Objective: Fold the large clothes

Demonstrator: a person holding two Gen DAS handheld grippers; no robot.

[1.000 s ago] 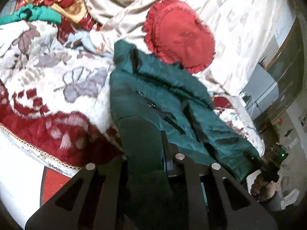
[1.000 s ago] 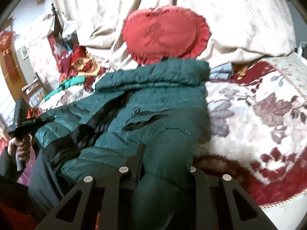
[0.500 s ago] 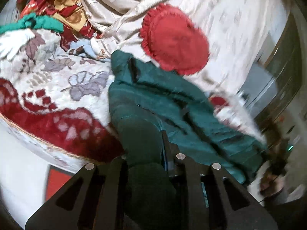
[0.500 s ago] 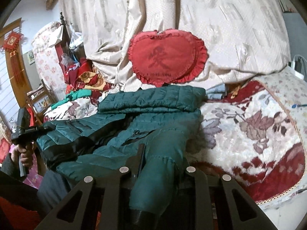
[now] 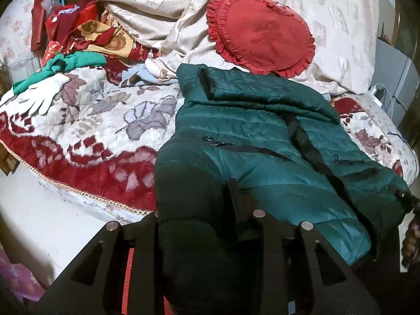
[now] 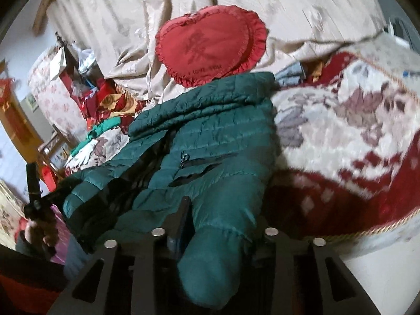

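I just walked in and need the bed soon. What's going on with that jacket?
A person with a gripper in each hand is folding a green puffer jacket laid out on the floral blanket, collar end near the red heart cushion. A sleeve lies between the jaws of the left gripper and the right gripper; both have just been opening, apparently letting go.

- The bed (image 5: pixel 86 141), under a floral red-and-white blanket, is filling the middle of both views.
- A green padded jacket (image 5: pixel 262 136) is lying across it, its hem hanging over the near edge.
- A white glove (image 5: pixel 39 97) is resting at the left.
- A red frilled cushion (image 5: pixel 262 31) is leaning above the jacket's collar.
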